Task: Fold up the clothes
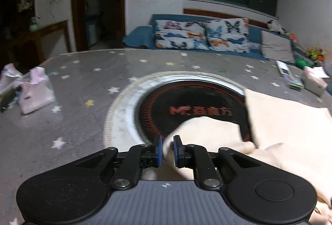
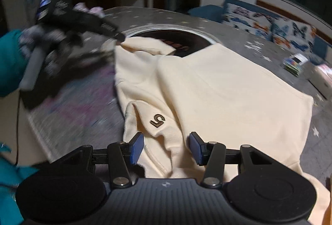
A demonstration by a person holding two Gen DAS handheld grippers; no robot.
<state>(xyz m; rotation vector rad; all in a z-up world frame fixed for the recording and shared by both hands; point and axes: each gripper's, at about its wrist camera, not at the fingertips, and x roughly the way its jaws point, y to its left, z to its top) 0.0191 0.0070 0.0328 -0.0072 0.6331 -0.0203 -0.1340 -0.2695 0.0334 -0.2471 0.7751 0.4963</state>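
A cream garment [image 2: 217, 88] with a small "5" badge [image 2: 158, 120] lies on a round table with a grey star-print cover [image 1: 72, 83]. My left gripper [image 1: 167, 150] is shut on a fold of the cream cloth [image 1: 207, 127], which trails off to the right. In the right wrist view the left gripper [image 2: 119, 37] holds a corner of the cloth at the garment's far left. My right gripper [image 2: 166, 148] is open, its blue pads on either side of a ridge of cloth near the badge.
A black round disc with red lettering [image 1: 186, 108] sits in the table's middle, partly under the garment. Pink plastic bags [image 1: 35, 90] lie at the left, boxes and packets [image 1: 307, 79] at the right. A blue sofa with butterfly cushions [image 1: 201, 36] stands behind.
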